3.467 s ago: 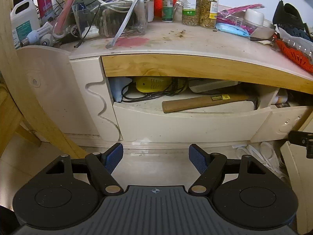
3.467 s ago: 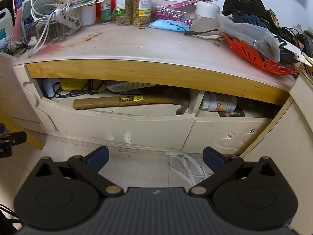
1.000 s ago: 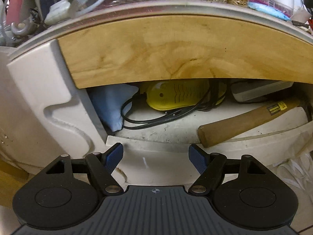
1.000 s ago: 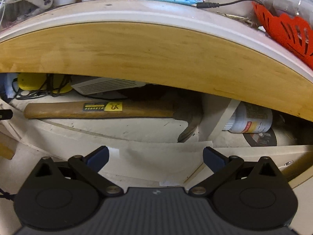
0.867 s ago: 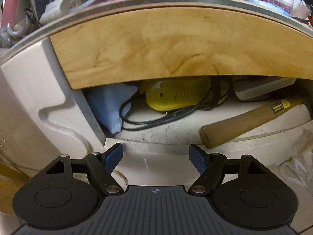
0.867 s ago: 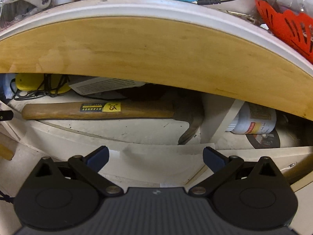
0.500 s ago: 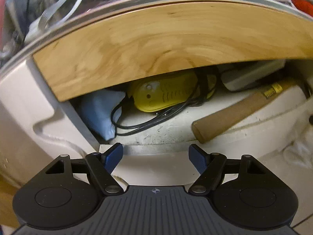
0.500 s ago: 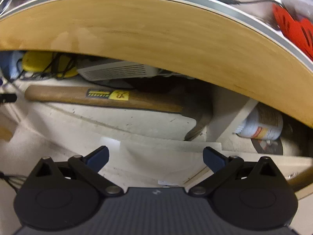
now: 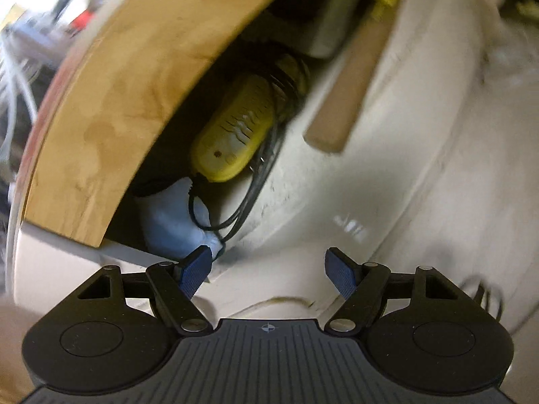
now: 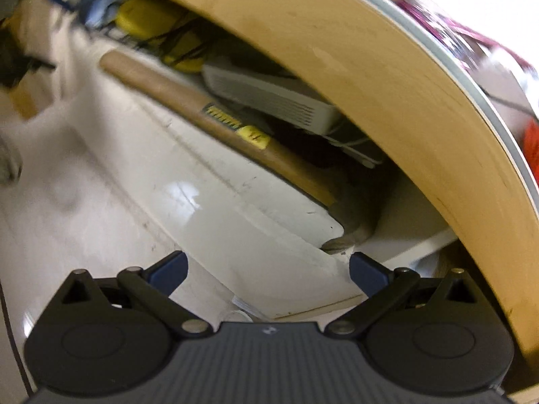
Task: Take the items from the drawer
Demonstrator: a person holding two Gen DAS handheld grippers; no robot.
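The cream drawer stands open under a wooden desk edge. Inside lie a yellow device wrapped in black cable, a light blue pouch and a wooden-handled hammer. My left gripper is open and empty, rolled sideways, just in front of the pouch and cable. In the right wrist view the hammer runs diagonally, its head close ahead of my right gripper, which is open and empty at the drawer front. A white box lies behind the hammer.
The wooden desk edge hangs low over the drawer opening and leaves a narrow gap. Clutter sits on the desk top. Both views are blurred and tilted.
Both grippers have rolled sharply and pushed closer to the drawer opening. The left one now sits near the blue pouch, the right one near the hammer head. Both stay open.
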